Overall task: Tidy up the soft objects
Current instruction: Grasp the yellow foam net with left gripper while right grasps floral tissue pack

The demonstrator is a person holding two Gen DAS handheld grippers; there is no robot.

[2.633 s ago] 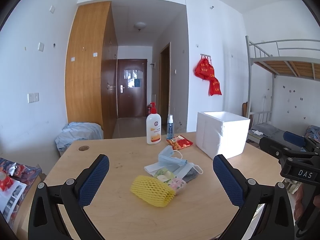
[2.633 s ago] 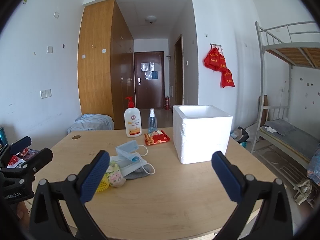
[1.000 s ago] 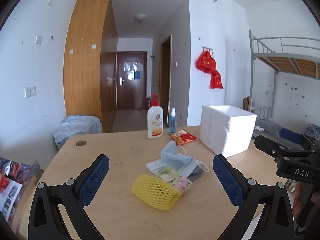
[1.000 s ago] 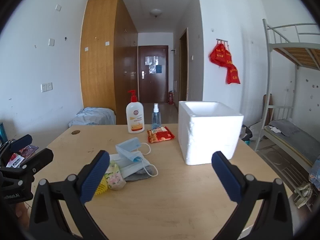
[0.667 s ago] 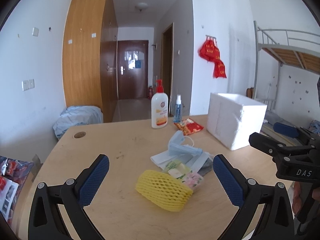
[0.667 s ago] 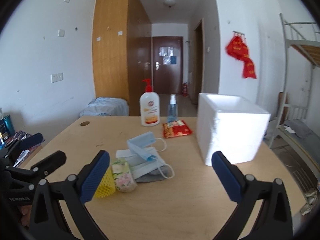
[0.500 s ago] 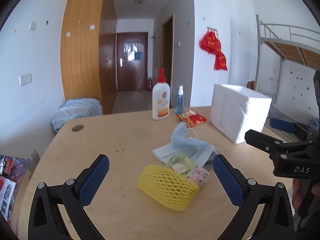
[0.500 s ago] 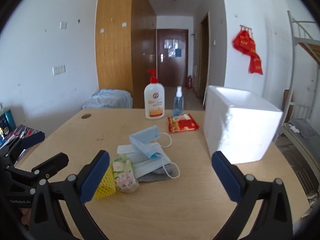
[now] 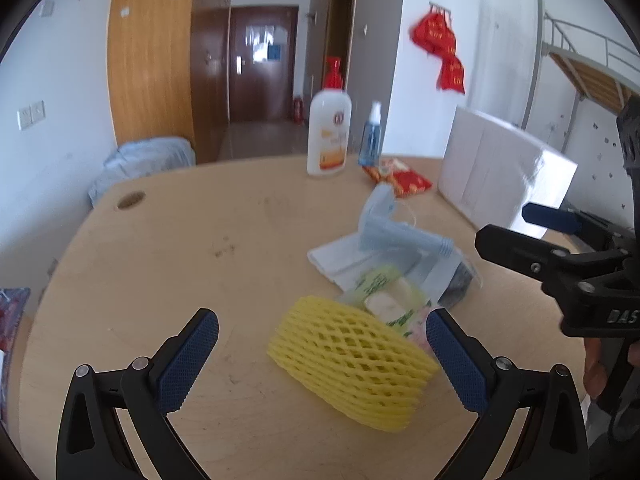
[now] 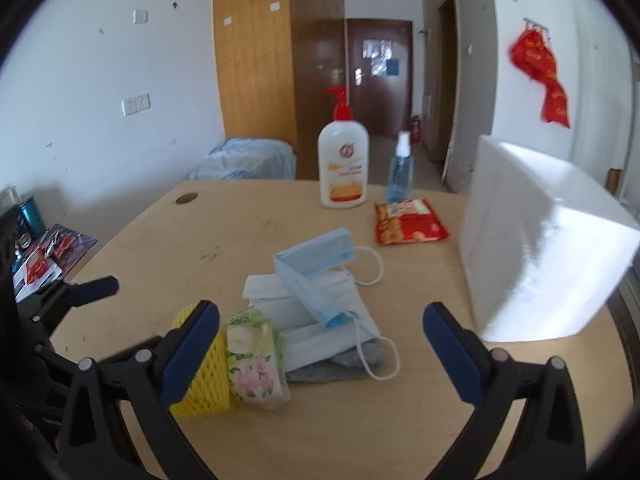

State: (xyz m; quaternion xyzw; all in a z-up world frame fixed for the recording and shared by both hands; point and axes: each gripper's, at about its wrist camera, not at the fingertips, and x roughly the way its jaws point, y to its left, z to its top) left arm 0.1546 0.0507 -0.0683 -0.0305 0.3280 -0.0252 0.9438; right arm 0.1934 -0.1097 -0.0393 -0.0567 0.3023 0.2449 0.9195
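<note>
Approach step, nothing yet lifted. Left gripper (image 9: 320, 354) wide open and empty, poised low over the yellow foam net (image 9: 352, 364) on the bench (image 9: 180, 248); right gripper (image 10: 320, 344) likewise open, empty, facing the blue masks (image 10: 316, 276). Next, probably: lower, straddle net, close gently. Net ribbed, squashy, touching the tissue pack (image 10: 252, 360); white foam box (image 10: 536, 248) nearby.

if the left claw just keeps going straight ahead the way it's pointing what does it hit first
Most likely the yellow foam net. It lies on the table between the open left claw's fingers, nearest the camera, with the tissue pack behind it. Depth is uncertain, so it might pass just above.
</note>
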